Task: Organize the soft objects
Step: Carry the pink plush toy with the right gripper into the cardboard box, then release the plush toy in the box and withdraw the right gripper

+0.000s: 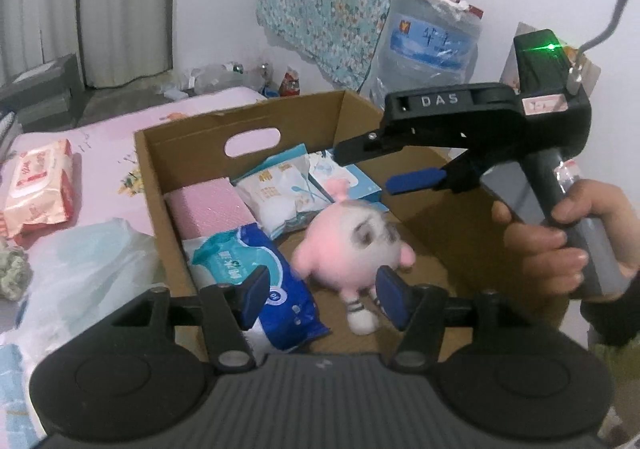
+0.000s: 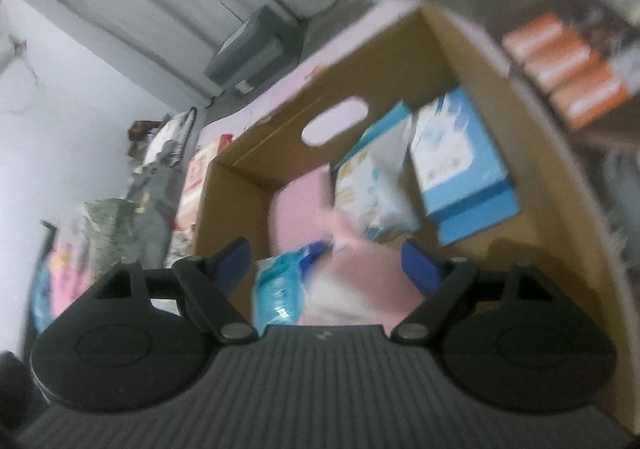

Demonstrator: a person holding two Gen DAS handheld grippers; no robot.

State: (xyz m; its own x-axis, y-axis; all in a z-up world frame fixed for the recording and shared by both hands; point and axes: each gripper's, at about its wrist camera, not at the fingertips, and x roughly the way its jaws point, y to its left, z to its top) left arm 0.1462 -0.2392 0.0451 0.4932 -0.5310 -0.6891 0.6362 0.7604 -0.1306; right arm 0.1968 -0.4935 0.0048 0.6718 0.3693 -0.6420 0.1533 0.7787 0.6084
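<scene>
A cardboard box (image 1: pixel 160 165) with a handle cut-out is seen standing on a pink bed (image 1: pixel 108 153). On its floor a pink plush toy (image 1: pixel 352 245) is seen lying near the middle, free of both claws. Along the box's left wall a pink pack (image 1: pixel 208 209) and a blue wipes pack (image 1: pixel 256 273) are found, and toward the far wall a white pouch (image 1: pixel 280 197) and a light-blue carton (image 2: pixel 460 157). The left claw (image 1: pixel 322 295) is held released over the box's near edge, nothing between its pads. The right claw (image 1: pixel 372 169), gripped by a hand (image 1: pixel 560 233), is held released above the box's right side, nothing grasped. On the bed outside the box's left wall an orange wipes pack (image 1: pixel 40 189) and a white plastic bag (image 1: pixel 88 269) are seen.
</scene>
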